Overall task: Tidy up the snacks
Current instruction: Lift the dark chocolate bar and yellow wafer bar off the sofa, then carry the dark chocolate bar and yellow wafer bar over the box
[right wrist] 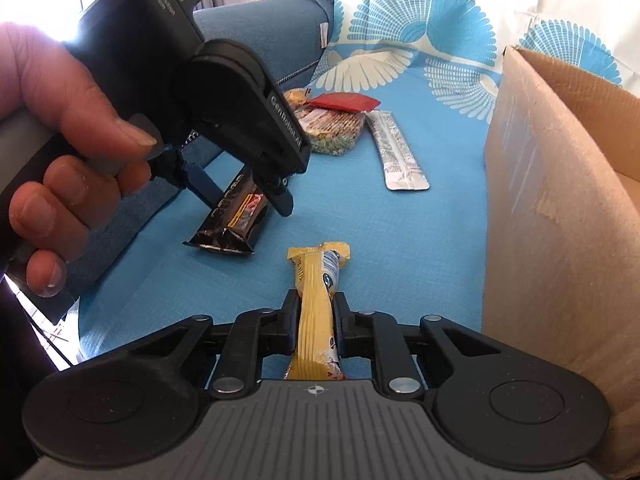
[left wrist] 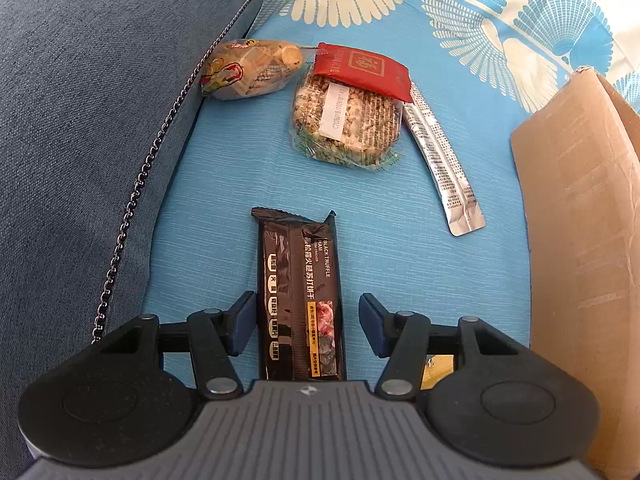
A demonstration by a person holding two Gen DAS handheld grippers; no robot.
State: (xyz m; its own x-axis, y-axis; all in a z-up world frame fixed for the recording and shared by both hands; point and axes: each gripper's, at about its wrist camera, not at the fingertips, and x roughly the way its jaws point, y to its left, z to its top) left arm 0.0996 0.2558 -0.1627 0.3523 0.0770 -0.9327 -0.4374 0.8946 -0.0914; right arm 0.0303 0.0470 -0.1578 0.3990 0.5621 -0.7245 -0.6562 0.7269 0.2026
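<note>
My left gripper is open, its blue pads either side of a black cracker packet lying on the blue cloth; the left pad touches it, the right pad stands apart. It shows from the right wrist view too, over the same packet. My right gripper is shut on a yellow snack bar. Farther off lie a clear pack of biscuits, a round rice cake pack, a red sachet on top of it, and a silver stick sachet.
A cardboard box stands at the right, its open top visible in the right wrist view. A grey-blue cushion with a metal chain along its edge bounds the left side.
</note>
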